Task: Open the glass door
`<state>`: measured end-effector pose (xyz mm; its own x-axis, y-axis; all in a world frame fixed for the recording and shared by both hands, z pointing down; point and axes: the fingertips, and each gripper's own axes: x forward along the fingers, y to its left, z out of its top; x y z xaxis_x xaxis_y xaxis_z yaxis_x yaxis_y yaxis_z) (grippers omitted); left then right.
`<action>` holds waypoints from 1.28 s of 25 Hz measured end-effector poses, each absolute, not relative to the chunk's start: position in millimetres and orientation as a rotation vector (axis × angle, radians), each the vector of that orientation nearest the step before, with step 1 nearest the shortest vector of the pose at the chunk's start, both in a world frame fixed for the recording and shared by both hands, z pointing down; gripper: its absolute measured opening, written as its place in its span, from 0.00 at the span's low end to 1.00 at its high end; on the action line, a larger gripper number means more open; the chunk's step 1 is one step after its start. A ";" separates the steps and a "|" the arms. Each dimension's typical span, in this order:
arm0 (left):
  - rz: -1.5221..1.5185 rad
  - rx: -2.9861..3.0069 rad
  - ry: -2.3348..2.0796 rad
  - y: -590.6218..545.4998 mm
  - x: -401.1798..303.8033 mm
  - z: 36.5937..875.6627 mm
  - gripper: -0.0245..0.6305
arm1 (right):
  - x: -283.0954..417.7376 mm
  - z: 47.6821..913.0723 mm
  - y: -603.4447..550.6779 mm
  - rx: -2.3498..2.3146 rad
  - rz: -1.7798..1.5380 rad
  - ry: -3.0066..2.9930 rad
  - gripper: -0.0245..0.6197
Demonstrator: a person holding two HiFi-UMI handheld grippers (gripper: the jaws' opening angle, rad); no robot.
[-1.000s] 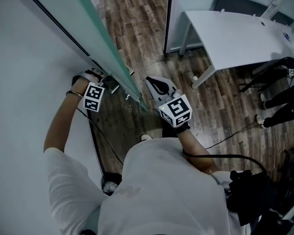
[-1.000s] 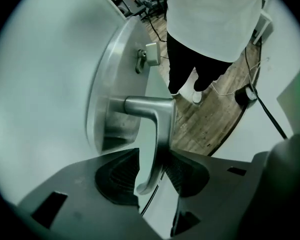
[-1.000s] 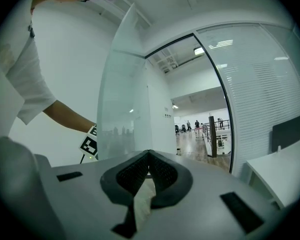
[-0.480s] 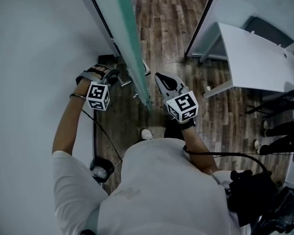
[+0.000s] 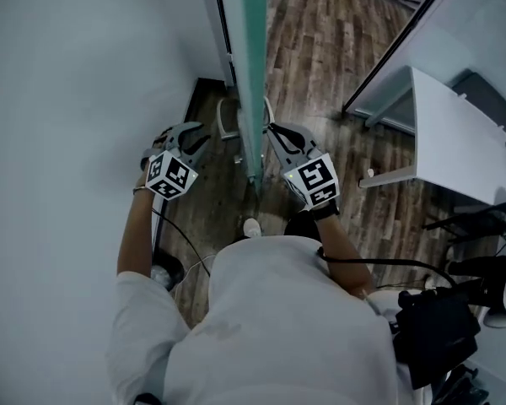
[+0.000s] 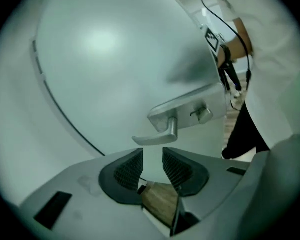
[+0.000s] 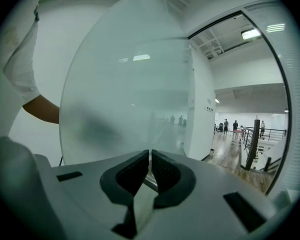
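The frosted glass door [image 5: 253, 57] stands edge-on between my two grippers in the head view. The left gripper [image 5: 192, 138] is on its left side, jaws open and empty. In the left gripper view its fingertips [image 6: 153, 158] sit just short of the metal lever handle [image 6: 160, 132], which hangs from a metal plate [image 6: 195, 110] on the door [image 6: 115, 59]. The right gripper [image 5: 280, 135] is on the door's right side, close to the handle there [image 5: 266, 113]. Its jaws [image 7: 150, 156] are shut, pointing along the frosted pane [image 7: 130, 99].
A white wall [image 5: 67, 99] runs close on the left. A white table [image 5: 460, 133] and a black-framed glass partition [image 5: 396, 49] stand to the right on the wood floor [image 5: 320, 49]. Beyond the doorway are a railing [image 7: 255, 144] and distant people [image 7: 230, 125].
The door's edge has swung from slanting to pointing straight up the head view. The left gripper has rolled and come off the handle. The right gripper has moved up beside the door's other face.
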<state>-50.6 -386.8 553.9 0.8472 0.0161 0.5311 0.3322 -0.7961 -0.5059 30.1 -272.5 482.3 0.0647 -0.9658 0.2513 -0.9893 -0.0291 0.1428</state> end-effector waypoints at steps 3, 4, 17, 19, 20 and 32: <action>-0.628 -2.630 -0.094 -394.7 -69.4 551.3 0.22 | 13.5 487.7 -290.1 1.977 0.100 -1.989 0.04; -0.618 -2.675 -0.034 -398.4 -74.5 552.8 0.22 | 9.3 490.4 -295.6 1.951 0.099 -1.992 0.05; -0.401 -2.958 0.553 -412.9 -143.0 529.8 0.06 | -28.2 512.9 -344.1 1.617 0.033 -1.951 0.21; -0.391 -2.948 0.586 -411.6 -153.0 526.6 0.06 | -35.4 511.9 -349.6 1.561 0.013 -1.949 0.21; -0.386 -2.946 0.609 -411.8 -157.6 525.4 0.06 | -38.3 511.4 -352.2 1.540 0.008 -1.952 0.21; -0.362 -2.946 0.873 -420.4 -211.8 532.6 0.06 | -76.2 517.7 -391.2 1.421 -0.003 -2.088 0.20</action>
